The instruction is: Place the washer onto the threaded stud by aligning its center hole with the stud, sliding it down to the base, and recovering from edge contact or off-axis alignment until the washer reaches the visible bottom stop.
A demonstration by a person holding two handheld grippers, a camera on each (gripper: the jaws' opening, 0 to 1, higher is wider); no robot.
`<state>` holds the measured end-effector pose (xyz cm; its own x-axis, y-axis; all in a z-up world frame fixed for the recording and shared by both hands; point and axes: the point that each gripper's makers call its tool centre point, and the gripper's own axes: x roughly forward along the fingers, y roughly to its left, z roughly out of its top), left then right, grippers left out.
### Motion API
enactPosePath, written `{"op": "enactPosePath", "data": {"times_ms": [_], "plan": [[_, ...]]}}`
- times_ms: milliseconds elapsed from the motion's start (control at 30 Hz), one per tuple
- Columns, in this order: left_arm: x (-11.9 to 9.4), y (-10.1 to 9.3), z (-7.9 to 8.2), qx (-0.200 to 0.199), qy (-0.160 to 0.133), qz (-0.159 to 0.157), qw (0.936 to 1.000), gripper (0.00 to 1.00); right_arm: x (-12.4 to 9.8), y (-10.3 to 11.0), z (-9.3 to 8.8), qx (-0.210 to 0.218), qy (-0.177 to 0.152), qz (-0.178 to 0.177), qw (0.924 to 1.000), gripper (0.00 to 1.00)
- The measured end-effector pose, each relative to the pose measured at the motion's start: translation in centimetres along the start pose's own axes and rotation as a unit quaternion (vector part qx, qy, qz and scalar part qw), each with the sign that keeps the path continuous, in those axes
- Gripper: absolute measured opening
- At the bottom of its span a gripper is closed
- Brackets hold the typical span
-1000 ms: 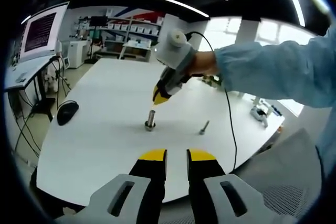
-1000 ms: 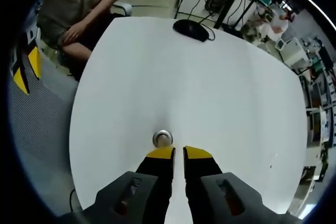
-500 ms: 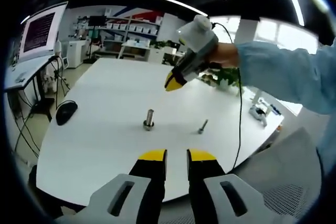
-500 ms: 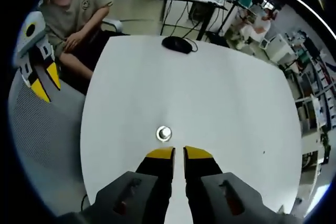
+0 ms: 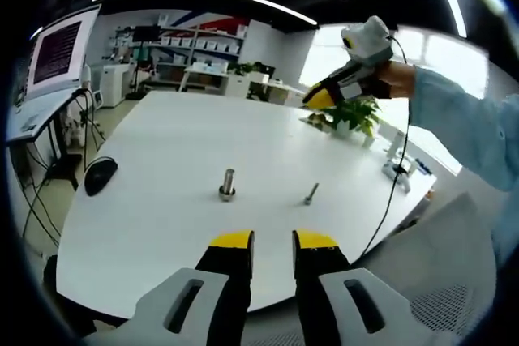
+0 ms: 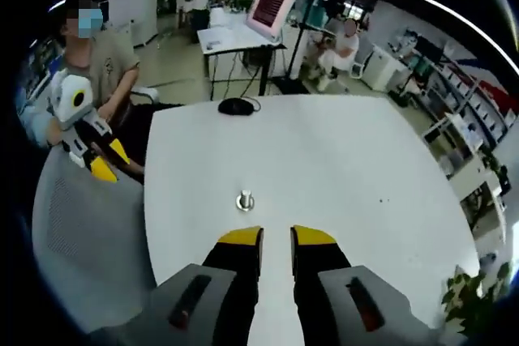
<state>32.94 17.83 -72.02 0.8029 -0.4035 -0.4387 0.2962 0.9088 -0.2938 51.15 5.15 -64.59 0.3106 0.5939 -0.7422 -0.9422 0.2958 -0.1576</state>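
- Two views look over one white table point(image 5: 162, 224).
- Left gripper view, left to right: a black mouse point(image 5: 99, 175) at mid-left; the threaded stud point(image 5: 227, 185) upright at centre with the washer point(image 5: 226, 194) at its base; a loose bolt point(image 5: 311, 194) well apart to its right; the right gripper point(image 5: 318, 100) raised at upper right.
- The left gripper point(image 5: 272, 239) at bottom centre has its jaws slightly parted, holding nothing.
- The right gripper, in its own view, shows its yellow tips likewise a little apart and bare, just below the stud.

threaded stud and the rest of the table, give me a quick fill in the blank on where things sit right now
1. The threaded stud stands ____ on the white table.
2. A loose bolt lies on the table to the ____ of the stud in the left gripper view.
3. Near the table's far left edge in that view sits a black computer ____.
4. The right gripper is raised ____ the table.

Missing words: upright; right; mouse; above
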Motion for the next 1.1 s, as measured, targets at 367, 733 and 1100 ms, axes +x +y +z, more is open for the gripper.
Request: {"op": "enactPosePath", "data": {"times_ms": [367,733,1100], "plan": [[-0.1,-0.2,0.6,0.002,-0.018,-0.006,0.9998,0.21,-6.5,2.0,-3.5,0.075,-0.059,-0.026,0.9951,0.23],[-0.3,0.2,0.8,0.002,-0.028,-0.004,0.9996,0.26,-8.8,7.7,-5.2,0.192,-0.154,-0.017,0.9692,0.29],[-0.3,0.1,0.5,0.003,-0.021,-0.008,0.9997,0.3,-7.9,11.4,-7.8,0.26,-0.173,-0.006,0.9499,0.35]]}}
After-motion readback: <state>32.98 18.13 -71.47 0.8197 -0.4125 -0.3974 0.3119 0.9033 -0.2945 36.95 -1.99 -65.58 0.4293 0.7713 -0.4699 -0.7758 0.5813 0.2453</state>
